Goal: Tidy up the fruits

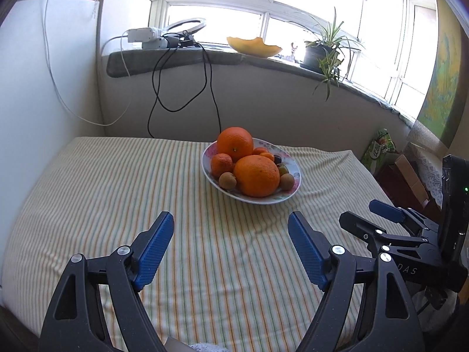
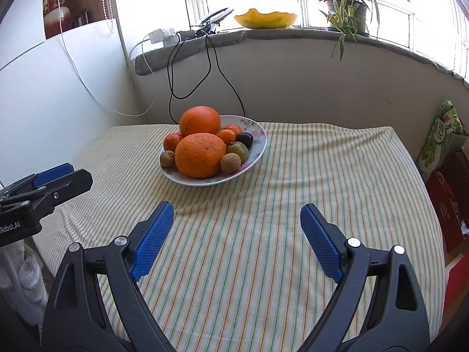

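Across the table lies a striped cloth [image 1: 117,193], cream with thin green and orange lines, rumpled in soft folds near its middle. Behind it a pale curved wall rises to a grey stone windowsill [image 2: 281,36] under a wide, bright window. On the sill stand a spider plant in a dark pot [image 2: 348,7], a yellow bowl [image 2: 265,19] and a white power strip [image 1: 143,36], from which black cables [image 1: 181,88] hang down the wall. A green carton [image 2: 442,138] and red boxes sit off the table's right edge.

Toward the far side of the cloth sits a flowered plate [image 1: 294,182] heaped with fruit: two large oranges [image 1: 256,176], one behind and above the other, smaller tangerines [image 1: 221,162], brown kiwis [image 2: 230,162] at the front rim, a greenish fruit and a dark plum [image 2: 244,138].

Well short of the plate, the left gripper [image 1: 230,226] hovers over bare cloth with its blue-padded jaws spread wide and nothing between them. Beside it, the right gripper [image 2: 236,218] is likewise spread wide and holds nothing; neither touches the plate or any fruit.
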### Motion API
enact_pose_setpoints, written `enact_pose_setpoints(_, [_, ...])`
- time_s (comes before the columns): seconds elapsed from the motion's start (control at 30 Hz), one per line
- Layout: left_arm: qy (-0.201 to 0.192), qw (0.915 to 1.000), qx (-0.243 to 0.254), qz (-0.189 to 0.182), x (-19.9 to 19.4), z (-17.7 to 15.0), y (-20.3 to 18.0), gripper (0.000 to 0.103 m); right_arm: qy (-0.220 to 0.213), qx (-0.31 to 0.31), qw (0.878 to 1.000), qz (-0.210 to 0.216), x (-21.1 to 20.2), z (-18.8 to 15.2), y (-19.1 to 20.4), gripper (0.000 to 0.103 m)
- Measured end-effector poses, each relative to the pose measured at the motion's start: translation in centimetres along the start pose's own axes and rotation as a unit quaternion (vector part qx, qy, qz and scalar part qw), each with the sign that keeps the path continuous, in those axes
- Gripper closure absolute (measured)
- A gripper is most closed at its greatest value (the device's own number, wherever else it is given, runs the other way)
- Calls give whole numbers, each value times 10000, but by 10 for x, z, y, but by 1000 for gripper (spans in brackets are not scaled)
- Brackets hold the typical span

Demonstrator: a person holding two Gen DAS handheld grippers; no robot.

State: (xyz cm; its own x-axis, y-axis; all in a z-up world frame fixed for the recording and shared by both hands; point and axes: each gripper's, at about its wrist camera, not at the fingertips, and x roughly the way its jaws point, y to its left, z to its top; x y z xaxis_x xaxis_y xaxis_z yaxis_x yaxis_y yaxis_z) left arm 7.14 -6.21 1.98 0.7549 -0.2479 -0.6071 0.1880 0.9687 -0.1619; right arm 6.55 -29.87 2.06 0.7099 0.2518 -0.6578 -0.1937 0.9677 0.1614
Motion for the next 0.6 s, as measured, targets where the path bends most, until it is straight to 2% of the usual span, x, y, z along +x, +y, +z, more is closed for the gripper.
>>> enact_pose_setpoints(0.6, [33, 10000, 49, 13, -1, -6, -5, 23, 43, 50, 10000, 67, 0, -3, 2, 12])
